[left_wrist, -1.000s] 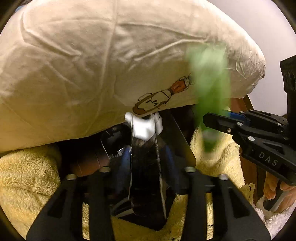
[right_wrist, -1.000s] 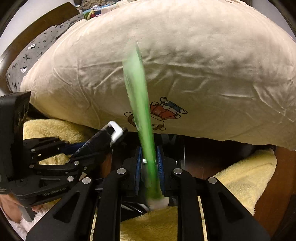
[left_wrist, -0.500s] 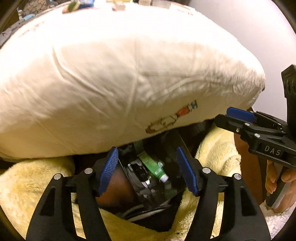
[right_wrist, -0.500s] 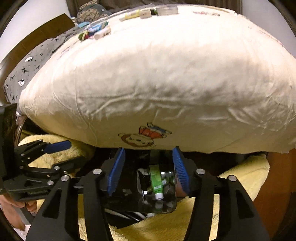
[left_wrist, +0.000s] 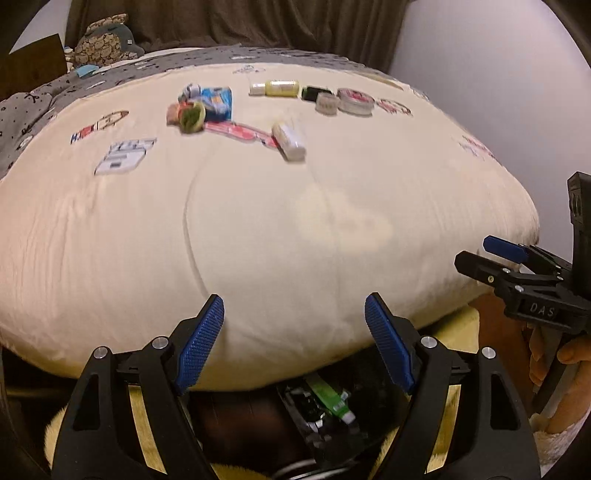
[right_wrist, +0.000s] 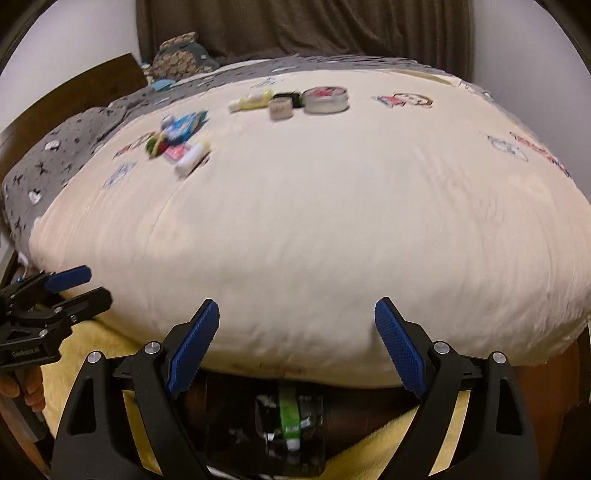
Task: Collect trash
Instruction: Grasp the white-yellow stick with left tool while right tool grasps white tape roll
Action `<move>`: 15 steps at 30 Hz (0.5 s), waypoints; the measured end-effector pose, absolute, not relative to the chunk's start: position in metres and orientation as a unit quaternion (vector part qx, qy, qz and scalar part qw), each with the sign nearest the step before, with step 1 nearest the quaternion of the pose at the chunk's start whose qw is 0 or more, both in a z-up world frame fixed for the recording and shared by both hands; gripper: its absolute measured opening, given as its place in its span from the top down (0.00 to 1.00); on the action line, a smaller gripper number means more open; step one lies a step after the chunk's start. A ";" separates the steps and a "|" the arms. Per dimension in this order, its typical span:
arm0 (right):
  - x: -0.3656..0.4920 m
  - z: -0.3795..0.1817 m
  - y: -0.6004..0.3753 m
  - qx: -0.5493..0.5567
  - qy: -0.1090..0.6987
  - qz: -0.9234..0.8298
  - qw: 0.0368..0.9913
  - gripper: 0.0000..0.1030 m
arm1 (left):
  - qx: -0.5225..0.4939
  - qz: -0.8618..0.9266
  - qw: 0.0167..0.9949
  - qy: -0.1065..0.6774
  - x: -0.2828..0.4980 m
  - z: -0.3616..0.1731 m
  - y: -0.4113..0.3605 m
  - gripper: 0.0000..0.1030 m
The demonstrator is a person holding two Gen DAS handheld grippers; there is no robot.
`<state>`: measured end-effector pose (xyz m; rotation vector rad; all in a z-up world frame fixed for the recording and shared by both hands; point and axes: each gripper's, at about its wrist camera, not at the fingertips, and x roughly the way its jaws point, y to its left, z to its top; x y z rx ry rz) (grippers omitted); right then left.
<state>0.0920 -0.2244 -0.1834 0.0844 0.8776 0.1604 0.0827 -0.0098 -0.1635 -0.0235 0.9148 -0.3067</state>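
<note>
1. Green tube (right_wrist: pixel 289 417) lies in the dark bin (right_wrist: pixel 314 439) below the bed edge, on yellow fleece (right_wrist: pixel 373 443).
2. Right gripper (right_wrist: pixel 295 349): jaws just opened wide, empty.
3. Left gripper (left_wrist: pixel 297 341): same, empty.
4. More litter (left_wrist: pixel 288 140) remains on the cream duvet (left_wrist: pixel 277 229).

Both cameras sit just behind their own fingers, tilted downward, facing across the cream duvet (left_wrist: pixel 280 229) toward the dark curtain (right_wrist: pixel 303 26); the left view stands at the bed's near edge; the right view is beside it (each catches the other tool at its frame edge); both share the small clutter (left_wrist: pixel 236 110) far across the duvet and the black bin (right_wrist: pixel 288 432) below.
</note>
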 end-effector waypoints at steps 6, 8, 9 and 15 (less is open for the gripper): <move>0.129 -0.172 -0.235 0.050 0.413 0.060 0.907 0.16 | -0.011 -0.148 0.892 0.427 0.126 -0.155 -0.020 0.29; 0.140 -0.170 -0.236 0.052 0.409 0.060 0.909 0.16 | -0.014 -0.147 0.894 0.423 0.140 -0.151 -0.024 0.29; 0.145 -0.169 -0.236 0.052 0.408 0.059 0.910 0.16 | -0.014 -0.145 0.895 0.421 0.147 -0.150 -0.026 0.31; 0.182 -0.167 -0.229 0.038 0.406 0.060 0.911 0.16 | -0.019 -0.130 0.895 0.427 0.199 -0.150 -0.037 0.44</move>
